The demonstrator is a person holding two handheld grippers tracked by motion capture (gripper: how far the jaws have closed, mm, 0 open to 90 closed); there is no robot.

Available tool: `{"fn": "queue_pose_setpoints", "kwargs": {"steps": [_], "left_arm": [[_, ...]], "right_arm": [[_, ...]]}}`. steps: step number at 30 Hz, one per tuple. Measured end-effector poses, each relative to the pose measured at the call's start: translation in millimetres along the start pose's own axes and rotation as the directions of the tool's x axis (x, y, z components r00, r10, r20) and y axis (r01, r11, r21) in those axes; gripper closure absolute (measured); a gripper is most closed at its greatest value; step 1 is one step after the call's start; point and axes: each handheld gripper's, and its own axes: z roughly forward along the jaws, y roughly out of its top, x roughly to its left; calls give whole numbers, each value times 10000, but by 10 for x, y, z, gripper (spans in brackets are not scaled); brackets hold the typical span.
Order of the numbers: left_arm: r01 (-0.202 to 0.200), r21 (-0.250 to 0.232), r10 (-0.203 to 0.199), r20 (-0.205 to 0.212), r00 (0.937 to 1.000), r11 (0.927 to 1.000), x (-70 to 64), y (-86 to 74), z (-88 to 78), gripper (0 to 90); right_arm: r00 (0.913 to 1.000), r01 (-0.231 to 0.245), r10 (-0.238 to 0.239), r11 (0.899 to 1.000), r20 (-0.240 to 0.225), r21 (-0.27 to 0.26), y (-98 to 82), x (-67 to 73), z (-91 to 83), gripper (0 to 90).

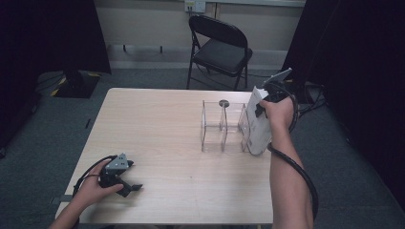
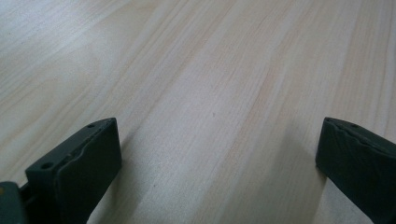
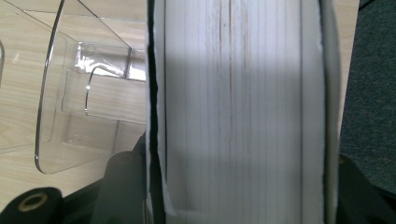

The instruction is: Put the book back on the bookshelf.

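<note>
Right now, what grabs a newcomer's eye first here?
The white book stands on end at the table's right side, right claw clamped across its page edges, beside the clear acrylic divider rack. The left claw rests open on the wooden table near its front left corner, holding nothing. Behind stands a black folding chair.

Between the right gripper's (image 3: 233, 205) matt black jaws stands a book (image 3: 233, 102) of white paper, its page edges finely ridged and dull. Just beside it, the rack (image 3: 88, 98) is clear, glossy plastic. Under the left gripper (image 2: 219, 163), the table (image 2: 196, 60) is smooth pale wood grain with a soft sheen.
</note>
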Motion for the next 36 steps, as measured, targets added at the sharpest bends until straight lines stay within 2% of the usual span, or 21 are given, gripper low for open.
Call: {"fn": "queue_pose_setpoints", "kwargs": {"steps": [13, 16, 20, 30, 36], "left_arm": [[3, -3, -3, 0, 10000, 10000, 0, 0, 0, 0], [0, -13, 0, 7, 10000, 10000, 0, 0, 1, 0], [2, -22, -1, 65, 10000, 10000, 4, 3, 6, 0], [9, 6, -9, 63, 10000, 10000, 5, 6, 7, 0], [19, -57, -19, 77, 10000, 10000, 4, 4, 11, 0]], "right_arm": [[9999, 76, -75, 9999, -97, 105, 3, -5, -3, 457], [10000, 61, -61, 9999, -79, 91, -6, -19, -7, 422], [9995, 49, -45, 9999, -297, 132, -28, -35, 9, 400], [9994, 187, -183, 9997, -299, 132, -64, -38, -11, 340], [9994, 315, -315, 9995, -130, -22, -89, -41, -42, 303]]}}
